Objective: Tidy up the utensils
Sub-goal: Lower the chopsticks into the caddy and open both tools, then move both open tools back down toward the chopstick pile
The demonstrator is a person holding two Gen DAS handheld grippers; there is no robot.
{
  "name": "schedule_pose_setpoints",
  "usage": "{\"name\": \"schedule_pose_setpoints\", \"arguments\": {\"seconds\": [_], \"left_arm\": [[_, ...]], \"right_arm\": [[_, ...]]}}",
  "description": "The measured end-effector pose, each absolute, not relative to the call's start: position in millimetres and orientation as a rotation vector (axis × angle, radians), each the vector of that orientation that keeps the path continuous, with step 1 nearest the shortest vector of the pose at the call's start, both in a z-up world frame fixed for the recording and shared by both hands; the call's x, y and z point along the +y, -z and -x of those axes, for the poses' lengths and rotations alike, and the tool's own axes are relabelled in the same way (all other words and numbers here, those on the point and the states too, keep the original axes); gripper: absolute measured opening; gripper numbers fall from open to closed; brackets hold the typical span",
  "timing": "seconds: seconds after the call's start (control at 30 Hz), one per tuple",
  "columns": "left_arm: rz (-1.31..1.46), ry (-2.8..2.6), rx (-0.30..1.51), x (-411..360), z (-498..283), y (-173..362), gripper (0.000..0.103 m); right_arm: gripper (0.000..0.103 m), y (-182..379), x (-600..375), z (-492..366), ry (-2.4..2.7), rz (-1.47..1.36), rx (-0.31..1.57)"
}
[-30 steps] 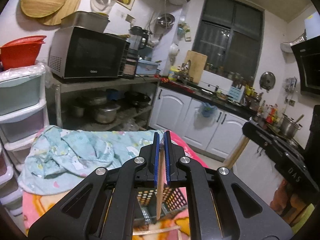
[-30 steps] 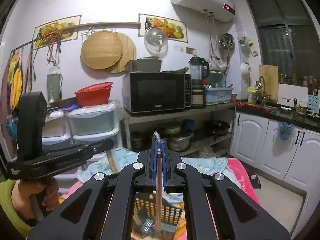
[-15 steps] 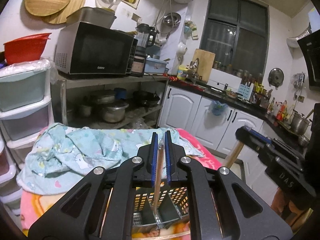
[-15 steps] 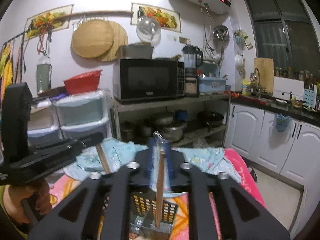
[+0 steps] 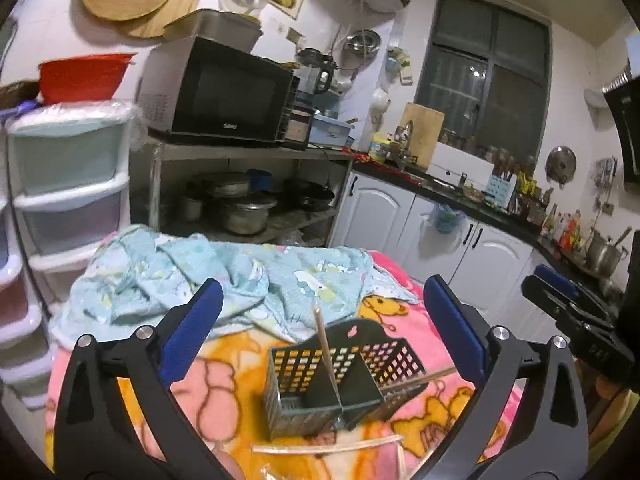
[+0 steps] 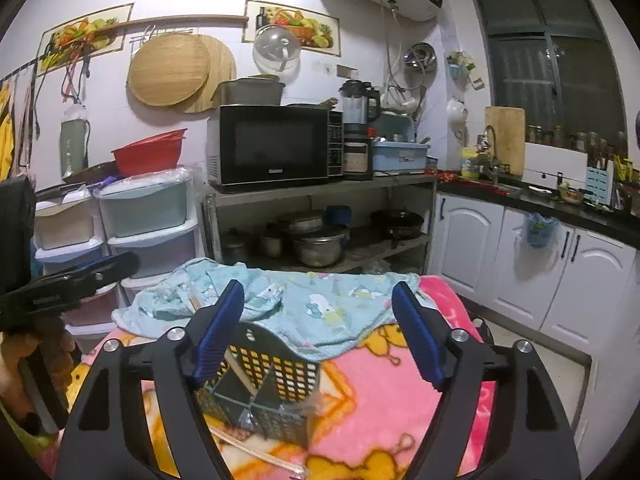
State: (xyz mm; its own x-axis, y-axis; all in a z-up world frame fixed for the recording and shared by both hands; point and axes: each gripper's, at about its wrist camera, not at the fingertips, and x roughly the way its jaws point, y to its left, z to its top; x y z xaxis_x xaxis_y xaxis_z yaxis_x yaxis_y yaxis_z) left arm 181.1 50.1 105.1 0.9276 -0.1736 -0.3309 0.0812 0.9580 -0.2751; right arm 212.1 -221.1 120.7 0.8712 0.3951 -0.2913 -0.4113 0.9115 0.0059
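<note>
Both claws are opening with nothing between their blue pads: my left claw (image 5: 320, 328) is spread wide, my right claw (image 6: 318, 334) a little less so. Just below and ahead of them, a dark slotted utensil basket (image 5: 340, 384) sits on a pink cartoon blanket (image 6: 384, 396). One chopstick (image 5: 326, 350) stands tilted in the basket's left compartment; another (image 5: 418, 378) leans out over its right edge. More chopsticks (image 5: 326, 446) lie flat on the blanket in front. Behind the basket is a crumpled light-blue cloth (image 5: 224, 276); farther back, a microwave (image 6: 276, 146) on a metal shelf.
</note>
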Motion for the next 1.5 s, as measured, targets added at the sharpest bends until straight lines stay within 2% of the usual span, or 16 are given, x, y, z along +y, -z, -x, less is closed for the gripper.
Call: {"name": "schedule_pose_setpoints", "arguments": {"seconds": [0.2,0.9,1.5], "left_arm": [[0.296,0.115,0.379,59,-161,-96,0.092],[0.304,0.102,0.502,56,-116,-46,0.092],[0.242,0.114,0.603,36,-100,-8,0.092]], "right_arm": [[0.079,-115,-240,-193,-0.406,0.051,0.325],[0.080,-87,-254,-153,-0.415,0.055,0.421],[0.080,-38,-235,-133,-0.476,0.132,0.556]]}}
